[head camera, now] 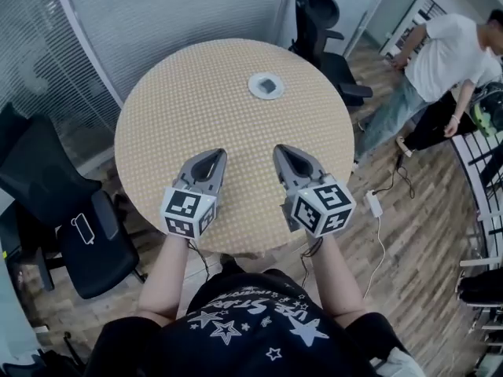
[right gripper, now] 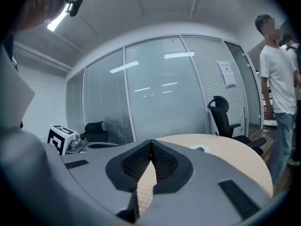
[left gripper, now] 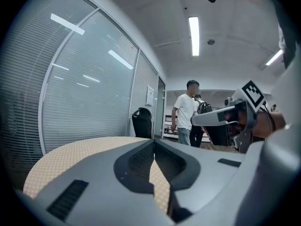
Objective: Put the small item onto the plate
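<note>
A small white plate [head camera: 266,86] sits on the far side of the round table [head camera: 189,108], with a small dark item [head camera: 268,86] lying on it. The plate's edge [right gripper: 203,149] shows low past the right jaws. My left gripper [head camera: 217,155] hovers over the table's near half, shut with nothing between its jaws. My right gripper [head camera: 280,151] hangs beside it, also shut and empty. Both point toward the far side, well short of the plate. In the left gripper view the tips [left gripper: 153,142] meet; the right gripper view shows the same [right gripper: 150,142].
Black office chairs stand at the left [head camera: 86,226] and behind the table [head camera: 322,22]. A person in a white shirt [head camera: 440,53] stands at the right on the wood floor. A white power strip [head camera: 374,203] with cables lies near the table's right edge. Glass walls with blinds enclose the back.
</note>
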The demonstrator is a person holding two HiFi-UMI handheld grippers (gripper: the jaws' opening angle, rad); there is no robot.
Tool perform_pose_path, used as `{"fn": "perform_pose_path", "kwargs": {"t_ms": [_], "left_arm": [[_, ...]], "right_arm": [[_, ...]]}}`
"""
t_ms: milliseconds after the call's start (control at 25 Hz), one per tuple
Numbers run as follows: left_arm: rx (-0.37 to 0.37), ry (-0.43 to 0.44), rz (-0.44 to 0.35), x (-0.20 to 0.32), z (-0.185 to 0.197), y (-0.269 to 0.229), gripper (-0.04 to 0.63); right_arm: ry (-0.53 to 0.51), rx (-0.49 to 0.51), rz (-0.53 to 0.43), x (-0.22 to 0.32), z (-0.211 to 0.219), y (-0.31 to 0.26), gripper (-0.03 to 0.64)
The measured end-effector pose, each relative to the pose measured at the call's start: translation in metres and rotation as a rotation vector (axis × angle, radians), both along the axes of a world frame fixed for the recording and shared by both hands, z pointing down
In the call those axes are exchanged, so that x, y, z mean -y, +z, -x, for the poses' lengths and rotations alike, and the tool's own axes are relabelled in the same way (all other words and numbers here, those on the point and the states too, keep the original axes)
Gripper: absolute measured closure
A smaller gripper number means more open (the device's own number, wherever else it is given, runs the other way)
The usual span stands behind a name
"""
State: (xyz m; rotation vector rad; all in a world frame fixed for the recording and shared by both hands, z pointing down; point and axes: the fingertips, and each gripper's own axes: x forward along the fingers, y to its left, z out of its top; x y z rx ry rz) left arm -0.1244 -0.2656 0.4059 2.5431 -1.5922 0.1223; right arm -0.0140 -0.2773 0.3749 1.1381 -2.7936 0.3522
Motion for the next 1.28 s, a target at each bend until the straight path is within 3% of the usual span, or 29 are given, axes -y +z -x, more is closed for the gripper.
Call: {"fn": "perform_pose_path", "kwargs": {"t_ms": [240,680,960,1280], "left_arm": [[0.01,0.001,-0.034,-0.041,-0.039,-0.015,0.586],[0.06,-0.003,-0.001,-0.169,-0.137,-0.016,0.586],[0.094,-0.026,0.027,-0.207,-0.131,-0.011,0.586],[0.074,0.028,0.01,-0.226,-0.124,-0.009,0.586]], "right_arm": [[-0.019,0.031,-0.015,-0.057,-0.04,-0.012,0.591],[-0.06,0.096,0.031,-0.175,-0.131,0.002,0.592],[-0.077,0.121,0.074,-0.204,-0.133,0.016,0.591],[-0.017,0.091,0.066,-0.218,-0.123,0.018,0.591]]}}
